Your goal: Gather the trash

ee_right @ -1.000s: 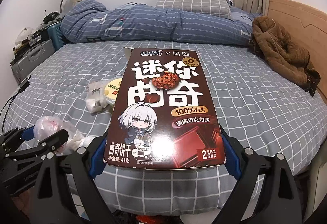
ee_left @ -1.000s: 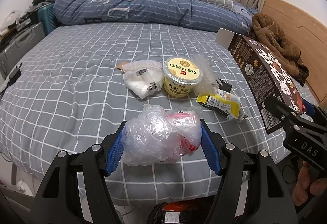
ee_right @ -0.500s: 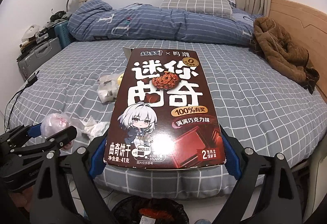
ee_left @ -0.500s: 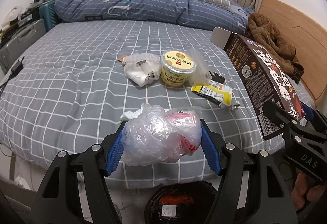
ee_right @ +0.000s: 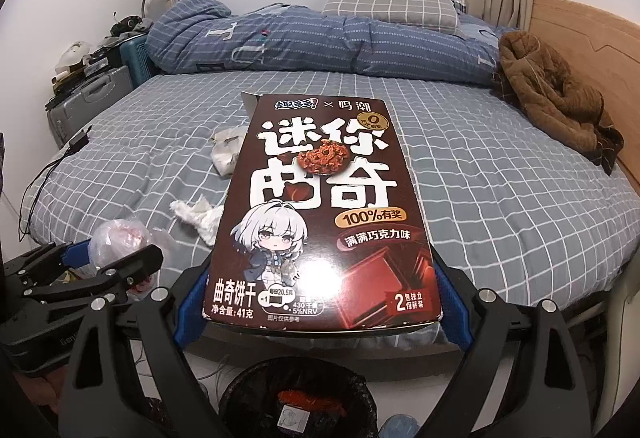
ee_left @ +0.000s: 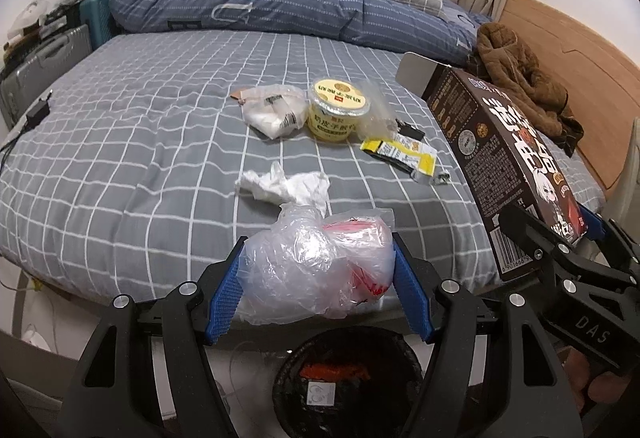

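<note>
Black-lined waste bin (ee_left: 346, 378) now lies below both loads, near the bed edge.
Left gripper (ee_left: 318, 280) clamps the crumpled clear plastic bag (ee_left: 320, 262); right gripper (ee_right: 320, 302) clamps the brown biscuit carton (ee_right: 324, 214); release comes next.

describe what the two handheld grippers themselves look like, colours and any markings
Both the left gripper and the right gripper are matte black angular frames with silver bolt heads and blue textured pads on the fingers. The right one's body bears white letters, DAS. No cables or sleeves show.
</note>
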Tool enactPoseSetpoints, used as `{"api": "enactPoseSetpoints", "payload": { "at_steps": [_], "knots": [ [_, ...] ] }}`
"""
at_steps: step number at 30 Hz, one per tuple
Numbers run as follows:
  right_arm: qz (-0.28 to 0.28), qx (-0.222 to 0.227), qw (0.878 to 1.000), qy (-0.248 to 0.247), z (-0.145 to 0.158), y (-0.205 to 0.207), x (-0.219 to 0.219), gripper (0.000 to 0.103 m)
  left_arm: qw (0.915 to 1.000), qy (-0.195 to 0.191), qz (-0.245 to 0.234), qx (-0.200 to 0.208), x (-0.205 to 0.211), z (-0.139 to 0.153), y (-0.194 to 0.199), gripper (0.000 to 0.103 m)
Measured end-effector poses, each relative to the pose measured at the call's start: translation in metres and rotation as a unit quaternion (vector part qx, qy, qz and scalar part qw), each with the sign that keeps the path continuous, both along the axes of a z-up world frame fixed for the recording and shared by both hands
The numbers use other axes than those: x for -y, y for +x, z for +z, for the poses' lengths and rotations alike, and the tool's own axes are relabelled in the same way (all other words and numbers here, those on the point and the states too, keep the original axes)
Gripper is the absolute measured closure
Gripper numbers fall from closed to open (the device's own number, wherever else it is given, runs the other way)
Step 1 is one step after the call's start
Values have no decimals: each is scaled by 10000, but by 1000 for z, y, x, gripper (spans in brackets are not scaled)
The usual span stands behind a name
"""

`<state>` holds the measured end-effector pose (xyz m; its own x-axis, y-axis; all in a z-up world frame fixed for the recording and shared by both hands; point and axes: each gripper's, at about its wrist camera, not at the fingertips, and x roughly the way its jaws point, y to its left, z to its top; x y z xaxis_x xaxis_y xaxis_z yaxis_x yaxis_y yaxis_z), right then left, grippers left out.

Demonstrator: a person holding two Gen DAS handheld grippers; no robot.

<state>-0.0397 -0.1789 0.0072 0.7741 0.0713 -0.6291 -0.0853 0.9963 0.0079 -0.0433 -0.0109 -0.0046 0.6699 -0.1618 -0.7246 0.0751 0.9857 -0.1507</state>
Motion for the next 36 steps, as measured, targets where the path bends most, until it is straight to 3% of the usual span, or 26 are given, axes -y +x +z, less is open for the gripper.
{"api": "enactPoseSetpoints", "payload": {
  "at_steps": [10,36],
  "knots": [
    [30,-101,9999,67,-10,-28,0,16,10000,-22,8,-67,0,-8,-29,37],
    [137,-805,9967,13,-66,-92,-7,16,9966,-70,116,-816,-2,-63,-87,37]
  ]
}}
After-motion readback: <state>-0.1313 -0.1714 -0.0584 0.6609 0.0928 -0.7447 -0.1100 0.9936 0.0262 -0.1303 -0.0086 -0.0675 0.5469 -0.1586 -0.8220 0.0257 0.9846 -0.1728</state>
